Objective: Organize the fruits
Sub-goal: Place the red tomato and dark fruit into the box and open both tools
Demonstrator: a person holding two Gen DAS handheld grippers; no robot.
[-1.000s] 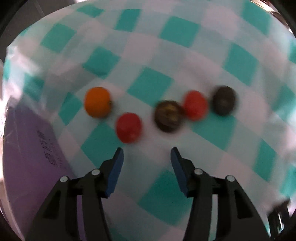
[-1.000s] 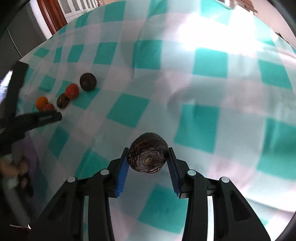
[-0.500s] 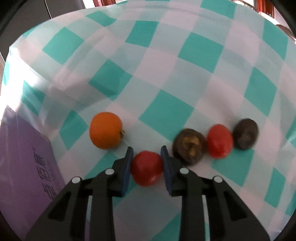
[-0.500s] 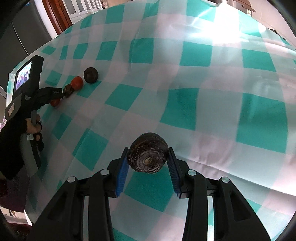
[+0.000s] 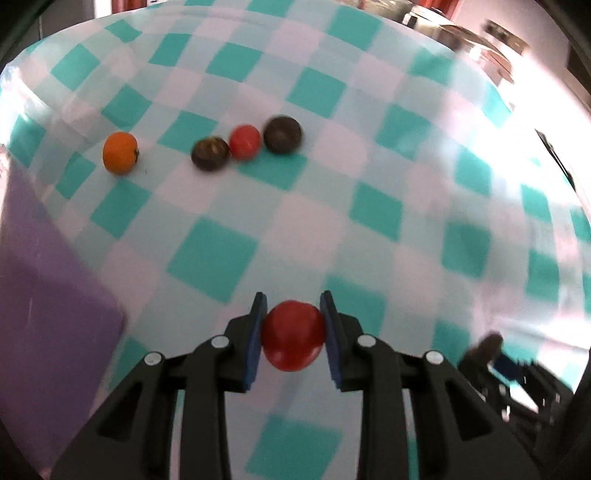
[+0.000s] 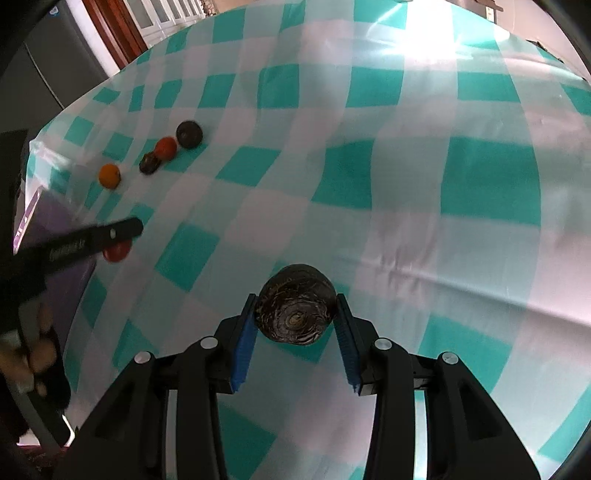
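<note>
My left gripper point(image 5: 292, 325) is shut on a red tomato point(image 5: 292, 336) and holds it above the checked tablecloth point(image 5: 369, 192). Farther off on the cloth lie an orange fruit point(image 5: 120, 152), a dark brown fruit point(image 5: 209, 153), a second red tomato point(image 5: 244, 141) and another dark fruit point(image 5: 282, 134). My right gripper point(image 6: 297, 321) is shut on a dark wrinkled passion fruit point(image 6: 297, 314). In the right wrist view the same row shows at the far left: orange fruit point(image 6: 109, 175), dark fruit point(image 6: 149, 163), red tomato point(image 6: 165, 147), dark fruit point(image 6: 189, 134). The left gripper with its tomato point(image 6: 117, 252) is at the left.
A purple box point(image 5: 48, 295) lies at the left edge of the table; it also shows in the right wrist view point(image 6: 48, 221). The other gripper point(image 5: 491, 354) appears blurred at the lower right of the left wrist view. Cabinets point(image 6: 110, 33) and a doorway stand beyond the table.
My left gripper closed on the near red tomato, lifted it and pulled back from the fruit row. My right gripper keeps holding the passion fruit and has shifted slightly.
</note>
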